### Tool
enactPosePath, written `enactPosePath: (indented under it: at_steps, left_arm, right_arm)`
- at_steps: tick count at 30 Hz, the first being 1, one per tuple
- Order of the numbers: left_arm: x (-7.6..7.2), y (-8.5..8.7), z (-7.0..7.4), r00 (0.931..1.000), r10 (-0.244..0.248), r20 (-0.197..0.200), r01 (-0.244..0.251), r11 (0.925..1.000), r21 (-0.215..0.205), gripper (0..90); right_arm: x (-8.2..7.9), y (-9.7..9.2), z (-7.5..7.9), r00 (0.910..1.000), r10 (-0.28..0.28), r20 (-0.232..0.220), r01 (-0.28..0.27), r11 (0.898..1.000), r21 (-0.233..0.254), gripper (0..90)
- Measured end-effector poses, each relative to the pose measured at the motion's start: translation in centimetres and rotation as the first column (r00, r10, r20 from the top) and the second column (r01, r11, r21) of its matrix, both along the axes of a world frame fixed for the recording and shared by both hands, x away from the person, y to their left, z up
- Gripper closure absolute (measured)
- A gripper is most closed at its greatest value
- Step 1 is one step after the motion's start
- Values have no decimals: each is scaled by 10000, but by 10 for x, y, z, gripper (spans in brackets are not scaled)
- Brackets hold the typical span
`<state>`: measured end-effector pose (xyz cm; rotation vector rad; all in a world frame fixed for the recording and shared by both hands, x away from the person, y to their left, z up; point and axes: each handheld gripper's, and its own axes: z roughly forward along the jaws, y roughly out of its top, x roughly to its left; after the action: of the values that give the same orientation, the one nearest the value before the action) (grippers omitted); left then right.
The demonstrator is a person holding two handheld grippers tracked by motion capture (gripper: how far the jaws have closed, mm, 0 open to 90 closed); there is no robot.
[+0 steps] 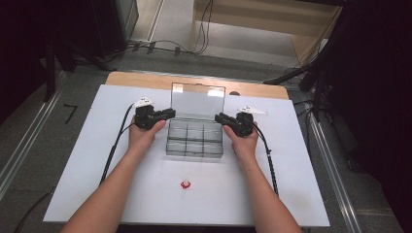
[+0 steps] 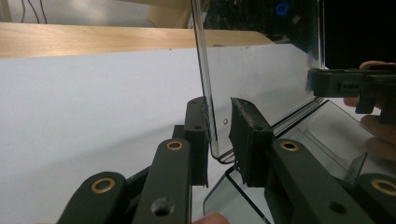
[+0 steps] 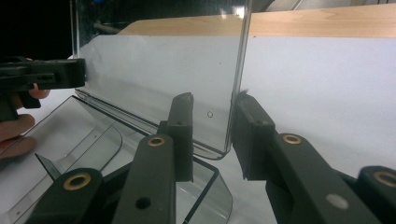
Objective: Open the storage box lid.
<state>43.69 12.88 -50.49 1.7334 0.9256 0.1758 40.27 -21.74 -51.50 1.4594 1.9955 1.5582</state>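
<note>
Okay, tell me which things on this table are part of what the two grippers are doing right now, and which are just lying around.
In the job:
- clear compartment box
- its raised lid, upright
- left gripper, jaws astride the lid's left edge
- right gripper, jaws astride the lid's right edge

Lying about:
- small red and white piece, on the white mat nearer the person, apart from the box

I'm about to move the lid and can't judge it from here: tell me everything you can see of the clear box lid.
The lid is a clear, thin plastic panel with rounded corners, standing upright, hinged along the back of the clear compartment box. The left gripper straddles its left edge and the right gripper its right edge; small gaps show beside the pads.
</note>
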Motion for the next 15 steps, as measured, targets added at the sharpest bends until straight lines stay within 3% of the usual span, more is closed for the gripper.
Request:
enactPosePath:
  at_steps: [15]
  left_arm:
    - [2,-1,-4,9997,2,-259,-2,10000,3,701]
  right_arm:
    - [5,-4,-7,9995,149,-288,-129,9976,681,662]
